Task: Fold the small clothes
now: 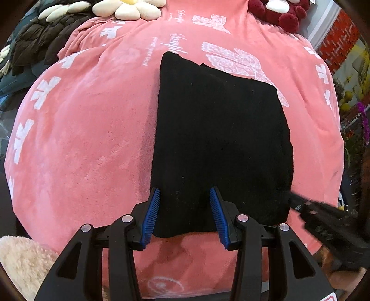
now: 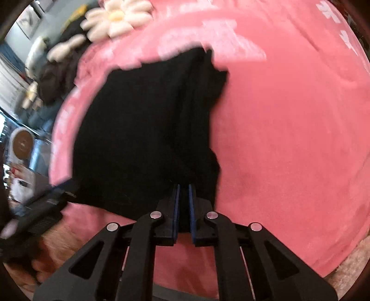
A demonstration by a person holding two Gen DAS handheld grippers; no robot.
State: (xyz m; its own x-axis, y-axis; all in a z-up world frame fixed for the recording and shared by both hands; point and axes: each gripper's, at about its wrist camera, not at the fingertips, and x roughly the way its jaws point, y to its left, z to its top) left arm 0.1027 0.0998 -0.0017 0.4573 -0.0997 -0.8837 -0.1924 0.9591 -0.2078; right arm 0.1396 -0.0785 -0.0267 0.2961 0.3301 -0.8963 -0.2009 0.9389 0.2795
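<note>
A black garment (image 1: 219, 139) lies folded into a rough rectangle on a pink fleece blanket (image 1: 81, 139) with white prints. My left gripper (image 1: 186, 192) stands at its near edge. The blue pads (image 1: 152, 208) are spread apart, the cloth lies between them, and neither pad presses on it. My right gripper (image 2: 184, 187) is shut on the near right edge of the garment (image 2: 138, 139), with black cloth pinched between its pads. In the left wrist view the right gripper (image 1: 300, 203) comes in from the right at the garment's near corner. The right wrist view is blurred.
A daisy-shaped cushion (image 1: 129, 9) and a dark quilted jacket (image 1: 39, 39) lie at the blanket's far left. A dark red plush (image 1: 284, 14) sits at the far right. A beige fluffy cloth (image 1: 20, 261) is at the near left. The pink blanket (image 2: 289, 139) stretches bare to the right.
</note>
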